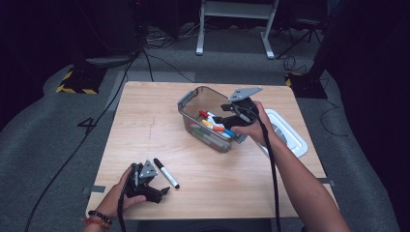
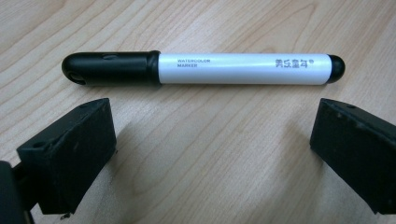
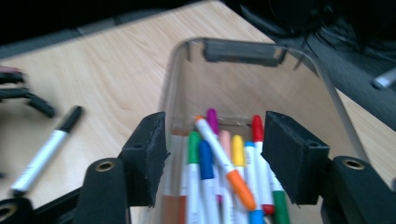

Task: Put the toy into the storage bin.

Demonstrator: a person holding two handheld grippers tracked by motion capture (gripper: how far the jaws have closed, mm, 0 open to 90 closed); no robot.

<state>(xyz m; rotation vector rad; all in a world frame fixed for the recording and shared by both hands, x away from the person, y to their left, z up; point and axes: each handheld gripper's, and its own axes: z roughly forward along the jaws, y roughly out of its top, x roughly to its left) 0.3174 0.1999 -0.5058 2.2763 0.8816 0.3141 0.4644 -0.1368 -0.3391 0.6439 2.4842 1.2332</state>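
A clear plastic box [image 1: 196,104] with grey latches is seen on the far half of the wooden table [image 1: 145,125], and coloured markers [image 3: 219,158] are piled inside it: orange, blue, green, yellow, red, purple and pink caps can be told apart in the right gripper view, with an orange-capped one lying slantwise across the rest. The right gripper [image 1: 227,121] is held over the box's near end with its jaws apart and nothing between the pads. A white lid [image 1: 290,133] is laid just beside the box, partly covered by the right hand [image 1: 251,129].

A black-capped marker [image 2: 203,68] is lying on the bare table, well apart from the box. The left gripper [image 1: 162,192] is held just short of it, jaws wide apart and not touching it.

The lower ends of the boxed markers are cut off by the frame, and their count cannot be told.
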